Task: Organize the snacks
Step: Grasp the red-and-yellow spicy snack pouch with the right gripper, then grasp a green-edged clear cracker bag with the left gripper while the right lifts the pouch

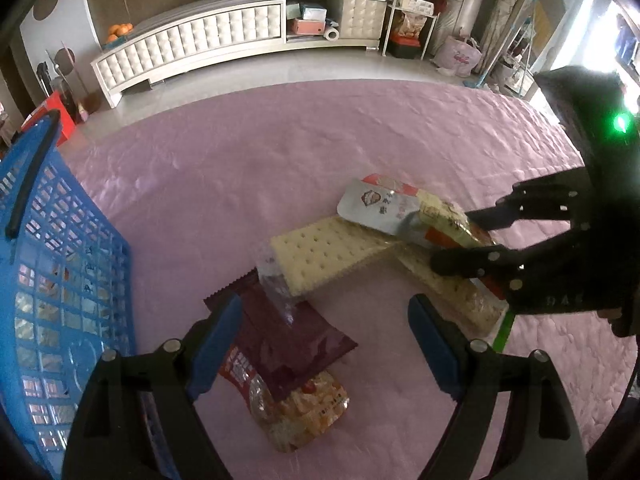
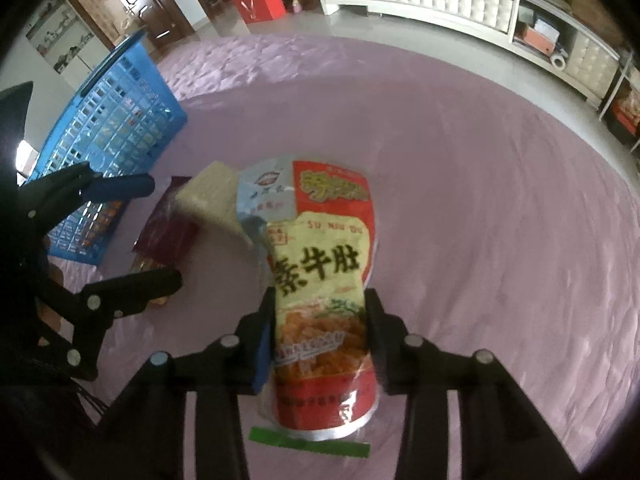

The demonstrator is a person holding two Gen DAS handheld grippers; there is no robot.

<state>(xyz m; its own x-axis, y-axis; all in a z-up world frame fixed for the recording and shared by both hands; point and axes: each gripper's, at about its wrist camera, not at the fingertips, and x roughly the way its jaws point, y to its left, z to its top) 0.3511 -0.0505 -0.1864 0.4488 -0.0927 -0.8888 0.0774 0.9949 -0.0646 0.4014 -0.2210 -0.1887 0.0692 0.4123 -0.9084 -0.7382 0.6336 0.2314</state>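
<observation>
A pile of snack packets lies on the pink quilted cloth [image 1: 240, 152]. My right gripper [image 2: 320, 304] is shut on a yellow and red packet [image 2: 320, 264], its pads pressing on both long edges; the left wrist view shows that gripper [image 1: 456, 240] at the pile's right end. Under the packet lies a silver and red pouch [image 1: 376, 204]. A cracker pack [image 1: 320, 252] leans on a maroon packet [image 1: 288, 340], which lies over a clear bag of orange snacks [image 1: 308, 412]. My left gripper [image 1: 326, 308] hangs open above the maroon packet, holding nothing. The blue basket [image 1: 60, 280] stands to the left.
Another long cracker pack [image 1: 456, 296] with a green strip lies under the right gripper. Beyond the cloth's far edge is bare floor, then a white padded cabinet [image 1: 224, 36], a metal rack [image 1: 416, 8] and a red box [image 2: 260, 0]. The cloth is bare right of the pile.
</observation>
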